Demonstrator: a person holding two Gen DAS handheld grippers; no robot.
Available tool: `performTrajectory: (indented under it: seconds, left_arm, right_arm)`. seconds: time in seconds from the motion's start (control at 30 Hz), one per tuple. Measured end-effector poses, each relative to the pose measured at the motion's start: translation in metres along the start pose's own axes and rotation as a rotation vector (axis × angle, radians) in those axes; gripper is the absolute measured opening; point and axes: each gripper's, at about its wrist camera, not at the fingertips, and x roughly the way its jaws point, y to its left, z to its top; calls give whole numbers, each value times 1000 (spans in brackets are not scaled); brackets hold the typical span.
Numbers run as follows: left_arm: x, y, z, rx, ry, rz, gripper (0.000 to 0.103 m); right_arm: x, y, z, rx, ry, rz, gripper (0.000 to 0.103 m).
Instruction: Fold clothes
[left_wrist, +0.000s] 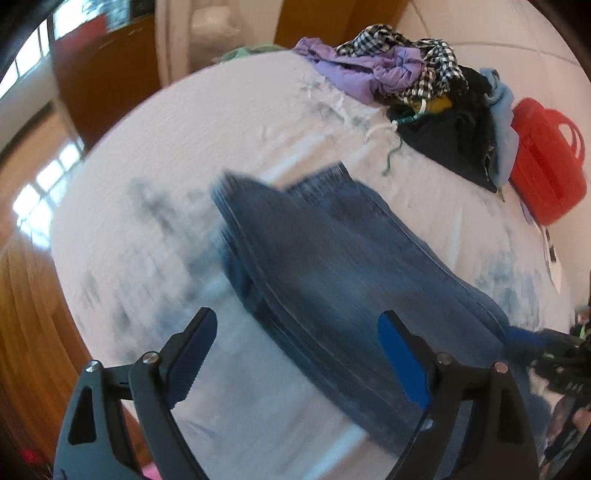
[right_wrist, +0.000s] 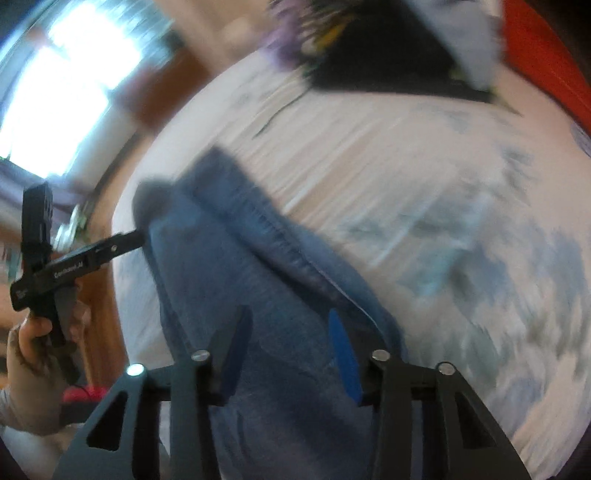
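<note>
A pair of blue jeans (left_wrist: 332, 266) lies stretched across a bed (left_wrist: 155, 206) covered with a white sheet printed with faint grey-blue marks. Both views are smeared by motion blur, so seams and fine detail on the denim cannot be made out.

In the left wrist view, the left tongs (left_wrist: 297, 336) stand wide apart above the bed, pointing steeply down. The edge of the jeans runs through the gap between the two fingers, but neither pad presses on the cloth; they hold nothing. At the lower right edge of this view a dark part of the other tool shows, blurred.

In the right wrist view, the right tongs (right_wrist: 290, 338) are partly open, and the denim (right_wrist: 236, 295) fills the space between the blue pads. Whether the pads actually pinch the fabric cannot be told through the blur. On the left of this view a hand (right_wrist: 29, 343) grips the handle of the left tool, whose fingers reach toward the far end of the jeans.

At the far edge of the bed lies a heap of unfolded clothes (left_wrist: 417, 85): a lilac garment, a black-and-white checked one, a black one and a pale blue one. A red plastic basket (left_wrist: 546, 158) sits just beside the heap.
</note>
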Motion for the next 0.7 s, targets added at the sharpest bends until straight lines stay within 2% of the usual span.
performTrajectory:
  seconds: [0.1,0.17,0.2,0.23,0.27,0.37,0.47,0.6,0.67,0.7]
  left_arm:
    - [15,-20,-8,-51,-1,19,88]
    - [22,-32,-10,-68,-8,61,71]
    - [23,-39,-10,-63,-8,67,35]
    - [21,-46,-9,-49,-5,61,10]
    - [17,-53,-9,-33,-13,63,7]
    - [-24,-67,-17,11,-119,13,6]
    - [-63,-57,-35,6,-176,-27,6]
    - [-53,-23,-63,14,-62,75,6]
    - [-36,-6,-69,-1,3,86,6]
    - [-35,-1,-68,-11,10,77,12]
  right_arm:
    - [7,-3,-4,-53,37,10,42]
    - [9,-8,-7,-66,47,10,44]
    - [10,-12,-10,-63,49,15,48]
    - [10,-17,-12,-54,49,25,49]
    - [11,-22,-14,-44,48,35,49]
    - [8,-33,-21,-23,42,75,49]
    - [2,-38,-27,-21,34,106,49]
    - [-2,-40,-34,-26,65,148,49]
    - [-2,-40,-37,-37,77,124,49]
    - [-2,-40,-39,-39,79,118,49]
